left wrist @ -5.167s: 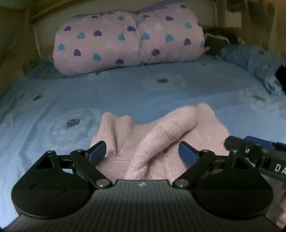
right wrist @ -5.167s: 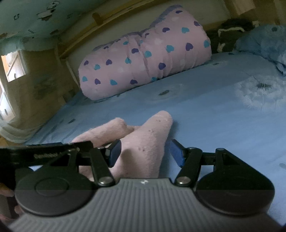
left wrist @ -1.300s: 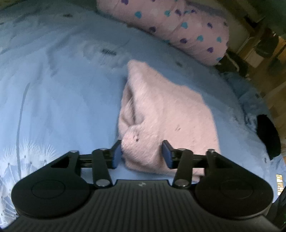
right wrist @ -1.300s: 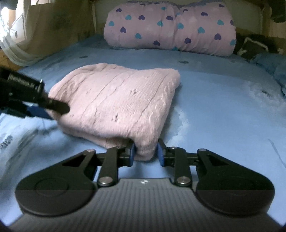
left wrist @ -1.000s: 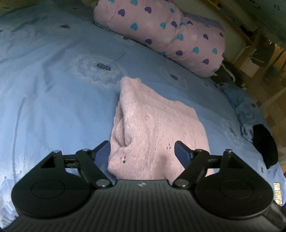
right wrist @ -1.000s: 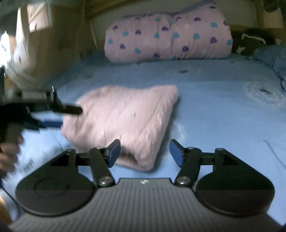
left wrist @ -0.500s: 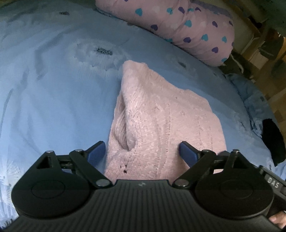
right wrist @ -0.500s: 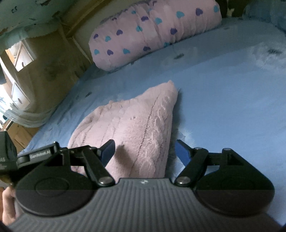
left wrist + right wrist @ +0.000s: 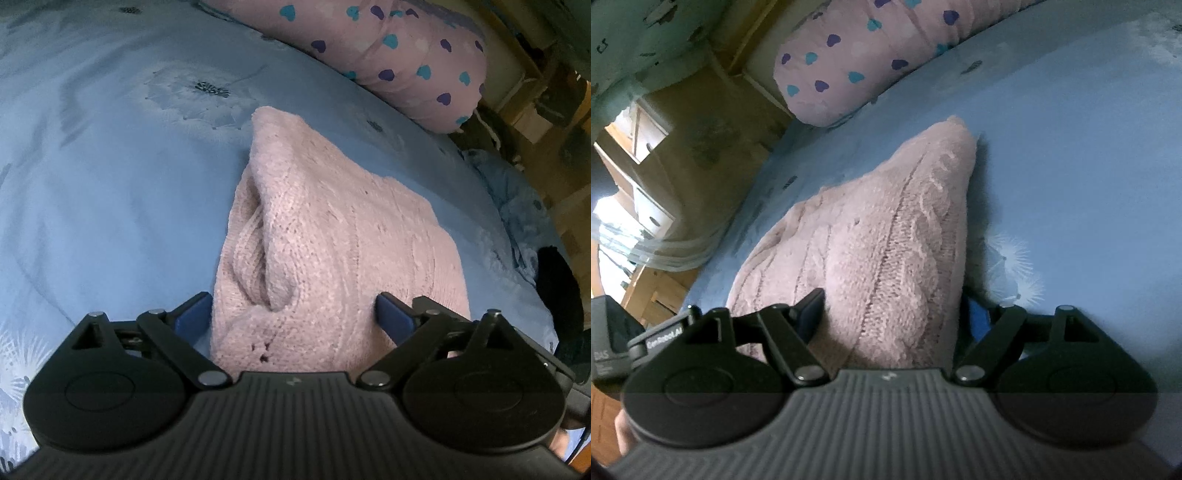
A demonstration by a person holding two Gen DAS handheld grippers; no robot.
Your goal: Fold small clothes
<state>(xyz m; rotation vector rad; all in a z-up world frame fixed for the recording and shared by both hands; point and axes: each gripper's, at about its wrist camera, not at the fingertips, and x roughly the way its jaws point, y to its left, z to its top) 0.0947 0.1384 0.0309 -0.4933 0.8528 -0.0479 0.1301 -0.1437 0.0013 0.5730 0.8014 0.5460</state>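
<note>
The pink sweater lies folded into a thick rectangle on the blue bed sheet, in the middle of the bed. Both claws have just been opening. The left claw stands wide apart with the near end of the sweater between its fingers, pads clear of the knit. The right claw is also apart, astride the sweater's near corner, and does not press on it.

Judging from this, the fold looks finished and the step is letting go. To do it well, draw each claw straight back toward 6 o'clock with fingers wide, so no pad snags the loose yarn or drags a layer open. The tucked layers at 9 o'clock in the left view bulge and could spill if nudged.

The sweater is a soft, fuzzy cable knit with raised ribs and small eyelets. The sheet is smooth, printed with pale dandelions. At 1 o'clock lies a plump roll of pink quilt with hearts.
</note>
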